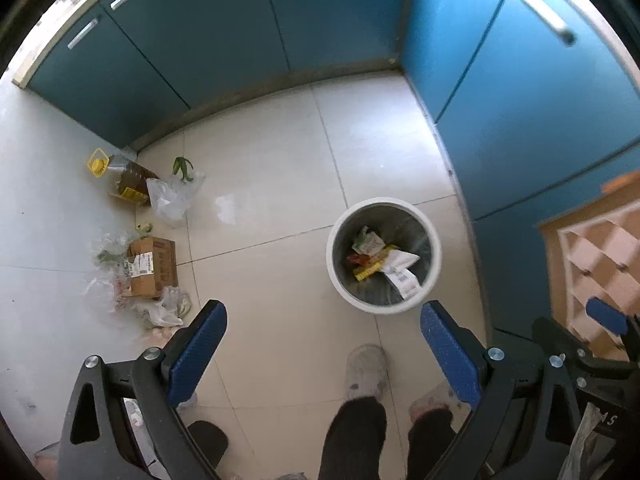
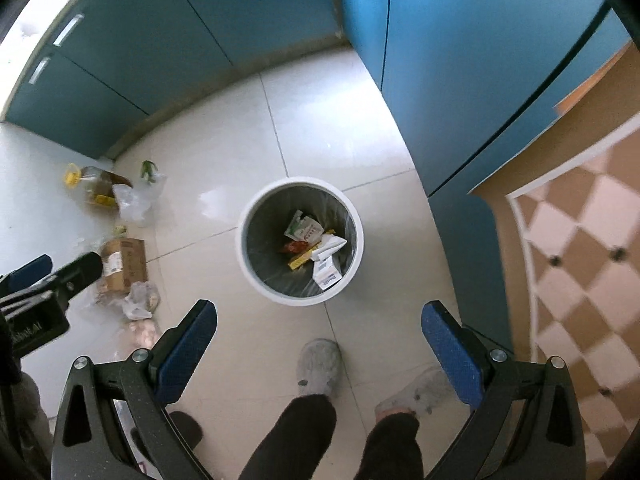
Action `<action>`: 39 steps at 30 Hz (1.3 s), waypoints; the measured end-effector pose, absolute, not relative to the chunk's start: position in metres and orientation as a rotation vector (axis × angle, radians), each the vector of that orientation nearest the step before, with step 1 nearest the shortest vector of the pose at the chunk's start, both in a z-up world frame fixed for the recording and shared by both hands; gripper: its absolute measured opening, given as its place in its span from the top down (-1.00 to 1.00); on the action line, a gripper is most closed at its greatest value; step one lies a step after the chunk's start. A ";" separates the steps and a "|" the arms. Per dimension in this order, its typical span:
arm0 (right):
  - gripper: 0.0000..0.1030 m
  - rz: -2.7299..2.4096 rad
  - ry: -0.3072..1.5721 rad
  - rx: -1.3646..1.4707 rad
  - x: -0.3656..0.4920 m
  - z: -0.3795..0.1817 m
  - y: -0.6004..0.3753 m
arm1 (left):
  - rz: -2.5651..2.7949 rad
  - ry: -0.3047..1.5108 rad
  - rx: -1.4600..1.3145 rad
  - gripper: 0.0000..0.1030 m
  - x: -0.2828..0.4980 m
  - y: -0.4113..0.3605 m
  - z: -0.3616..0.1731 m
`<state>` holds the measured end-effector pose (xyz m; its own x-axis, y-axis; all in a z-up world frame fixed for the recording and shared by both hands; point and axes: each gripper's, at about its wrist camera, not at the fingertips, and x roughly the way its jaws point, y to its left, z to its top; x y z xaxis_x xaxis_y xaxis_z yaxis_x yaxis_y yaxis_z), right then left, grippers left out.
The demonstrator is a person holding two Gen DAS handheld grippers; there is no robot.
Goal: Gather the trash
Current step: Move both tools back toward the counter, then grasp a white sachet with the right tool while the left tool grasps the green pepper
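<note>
Both grippers point straight down over a pale tiled floor point(image 1: 260, 184). Left gripper point(image 1: 322, 344): jaws wide apart, nothing between them. Right gripper point(image 2: 320, 344): jaws spread fully, also empty. White round bin point(image 2: 256, 276) stands on the floor near the corner of blue cabinets point(image 1: 208, 32), holding wrappers and crumpled paper point(image 2: 320, 248). Loose trash lies well apart from the bin, along the left: a yellow-capped oil bottle point(image 1: 124, 180) on its side, clear plastic bag point(image 1: 170, 196) touching it, a cardboard box point(image 1: 154, 266) amid more crumpled plastic. Person's slippered feet point(image 2: 318, 368) just below the bin.
</note>
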<state>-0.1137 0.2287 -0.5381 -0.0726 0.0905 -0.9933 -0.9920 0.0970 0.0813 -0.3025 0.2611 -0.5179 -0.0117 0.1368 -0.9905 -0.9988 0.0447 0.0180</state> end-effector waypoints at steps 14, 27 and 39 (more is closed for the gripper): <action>-1.00 1.321 1.175 -0.907 -0.108 -0.321 0.163 | 1.214 1.059 -0.960 -0.92 -0.291 0.195 -0.346; -1.00 1.310 1.309 -0.524 -0.006 -0.207 0.084 | 1.141 1.013 -0.642 -0.92 -0.160 0.174 -0.238; -1.00 0.651 1.259 -0.042 0.255 -0.189 -0.153 | 0.660 1.092 -0.362 -0.92 0.166 0.064 -0.209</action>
